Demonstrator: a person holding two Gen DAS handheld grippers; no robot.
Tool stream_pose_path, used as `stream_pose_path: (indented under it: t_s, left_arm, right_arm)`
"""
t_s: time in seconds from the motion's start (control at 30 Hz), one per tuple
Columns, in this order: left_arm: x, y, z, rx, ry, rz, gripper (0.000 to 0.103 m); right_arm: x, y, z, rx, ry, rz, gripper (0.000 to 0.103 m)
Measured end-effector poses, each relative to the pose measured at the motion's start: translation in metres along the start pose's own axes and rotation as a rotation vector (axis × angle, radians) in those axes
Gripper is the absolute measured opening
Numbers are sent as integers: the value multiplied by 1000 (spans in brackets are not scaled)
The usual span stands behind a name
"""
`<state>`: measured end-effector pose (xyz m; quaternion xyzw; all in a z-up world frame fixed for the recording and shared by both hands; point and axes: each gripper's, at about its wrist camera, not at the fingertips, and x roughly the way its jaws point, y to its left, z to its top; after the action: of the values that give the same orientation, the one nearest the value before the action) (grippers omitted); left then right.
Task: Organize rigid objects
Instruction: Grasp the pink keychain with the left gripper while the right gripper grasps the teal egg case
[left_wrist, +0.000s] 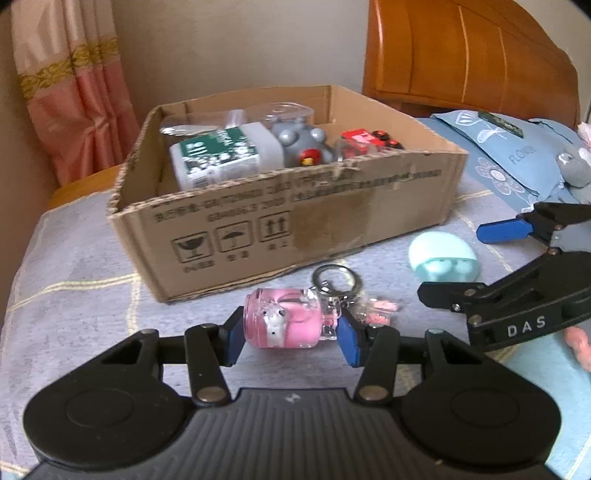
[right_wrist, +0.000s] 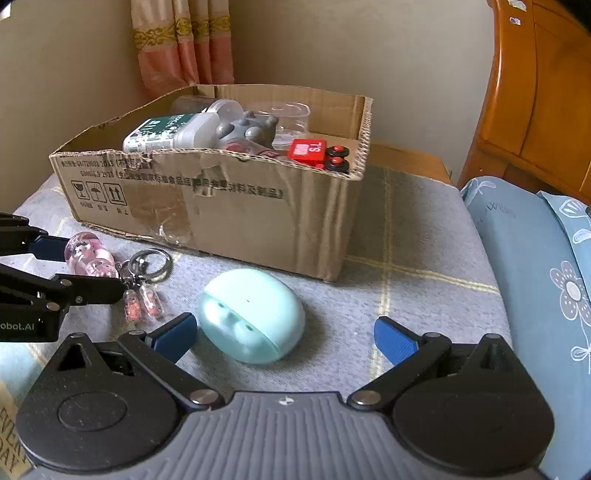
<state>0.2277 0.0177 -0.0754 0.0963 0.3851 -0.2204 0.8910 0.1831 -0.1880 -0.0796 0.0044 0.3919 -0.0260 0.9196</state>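
A pink bottle keychain (left_wrist: 286, 325) lies on the grey bedspread in front of a cardboard box (left_wrist: 332, 214). My left gripper (left_wrist: 291, 341) has its blue pads on both ends of the bottle and is shut on it. The keychain also shows at the left of the right wrist view (right_wrist: 88, 256). A mint-green earbud case (right_wrist: 253, 314) lies in front of the box (right_wrist: 258, 221). My right gripper (right_wrist: 284, 338) is open, its left pad beside the case, the right pad apart from it.
The box holds a green-labelled bottle (left_wrist: 218, 158), a grey toy (left_wrist: 303, 142), a red toy car (right_wrist: 314, 151) and clear plastic tubs. A blue floral pillow (right_wrist: 535, 280) lies to the right. A wooden headboard (left_wrist: 461, 55) and a pink curtain (left_wrist: 74, 92) stand behind.
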Motion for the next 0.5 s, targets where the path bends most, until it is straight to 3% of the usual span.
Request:
stream_pose_path:
  t_s: [0.2, 0.5]
  left_arm:
    - [0, 4, 0, -6, 1, 5, 50]
    - [0, 6, 0, -8, 1, 2, 50]
  right_arm:
    - [1, 9, 2, -30, -6, 25, 102]
    - [-6, 18, 4, -68, -19, 47, 78]
